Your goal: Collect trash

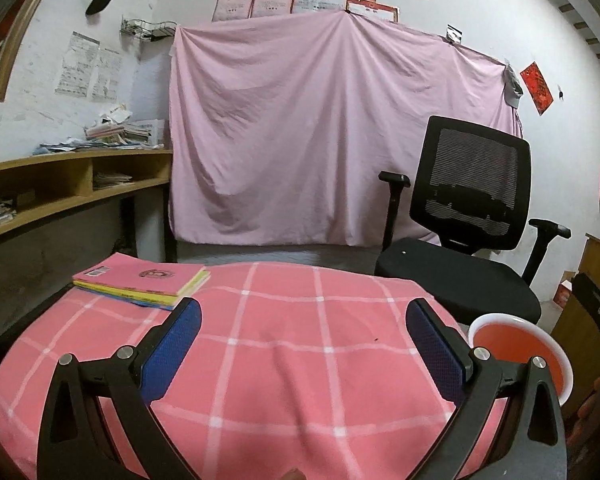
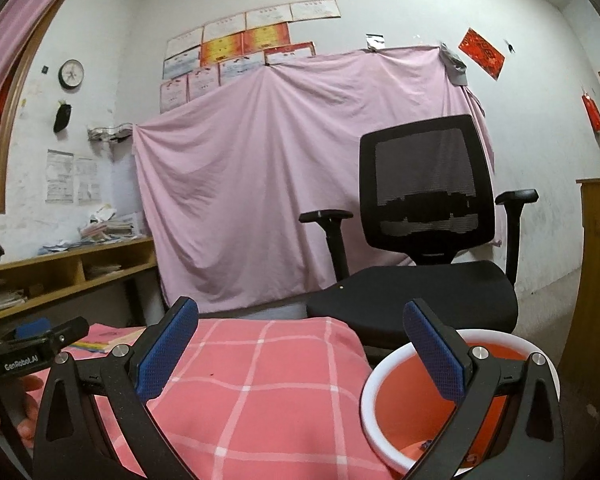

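Tools agape – books, chair, bin

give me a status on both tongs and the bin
Left tongs open, empty, over the checked cloth. Right tongs open, empty, by the bin. No trash visible on the cloth. Nothing blocking.

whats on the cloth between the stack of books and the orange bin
Nothing: in the left wrist view only bare pink checked cloth stretches between the pink and yellow book stack and the white-rimmed orange bin.
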`<state>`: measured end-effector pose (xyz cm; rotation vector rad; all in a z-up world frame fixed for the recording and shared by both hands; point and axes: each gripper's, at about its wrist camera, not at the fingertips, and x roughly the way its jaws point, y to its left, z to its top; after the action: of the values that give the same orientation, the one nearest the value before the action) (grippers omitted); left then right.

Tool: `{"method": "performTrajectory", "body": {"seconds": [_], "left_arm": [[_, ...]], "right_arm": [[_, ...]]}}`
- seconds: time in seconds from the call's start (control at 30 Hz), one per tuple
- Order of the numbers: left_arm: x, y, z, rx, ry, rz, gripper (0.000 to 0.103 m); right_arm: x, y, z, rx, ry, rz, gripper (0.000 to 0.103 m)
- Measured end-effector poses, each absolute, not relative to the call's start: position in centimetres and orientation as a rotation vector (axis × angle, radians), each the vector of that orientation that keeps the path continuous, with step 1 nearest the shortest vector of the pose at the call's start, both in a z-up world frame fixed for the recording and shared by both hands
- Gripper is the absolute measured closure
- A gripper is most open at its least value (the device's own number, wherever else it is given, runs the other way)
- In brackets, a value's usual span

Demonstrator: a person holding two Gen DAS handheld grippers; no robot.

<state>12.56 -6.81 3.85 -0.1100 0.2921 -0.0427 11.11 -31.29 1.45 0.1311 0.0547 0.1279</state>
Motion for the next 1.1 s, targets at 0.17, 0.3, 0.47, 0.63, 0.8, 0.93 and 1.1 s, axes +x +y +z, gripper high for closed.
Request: {"method": "performTrajectory", "body": {"seconds": [0.17,0.3,0.47,0.63,0.8,0.93,1.1], "left_arm": [[10.9,-5.8,3.6,-0.118,0.283,-0.022,0.003],[9.5,-5.4,3.5,-0.108,0.270,-0.019,0.003],[7.4,-4.9,2.7,-0.087,0.266,-0.024,0.003],[5.7,-4.3,1.2,-0.073,0.268,-0.018,0.003],[4.8,-3.9,-0.1,-0.070,0.283,-0.017,0.003],[3.8,-3.3,-0.9,-0.055,0.272,-0.002,0.003],[3.2,-3.0,-1.3,-0.047,0.272,-0.002,0.003]], "right_arm": [[9.2,-30.6,1.2,0.127,0.041,0.122,0.000],[7.7,-30.0,0.8,0.122,0.036,0.115,0.000],[6.3,-29.1,-0.1,0.114,0.052,0.113,0.000],[5.2,-27.7,-0.5,0.075,0.060,0.126,0.000],[4.4,-26.4,-1.3,0.062,0.107,0.129,0.000],[4.0,-25.9,-2.1,0.053,0.158,0.111,0.000],[3.3,-25.9,-2.7,0.057,0.188,0.088,0.000]]}}
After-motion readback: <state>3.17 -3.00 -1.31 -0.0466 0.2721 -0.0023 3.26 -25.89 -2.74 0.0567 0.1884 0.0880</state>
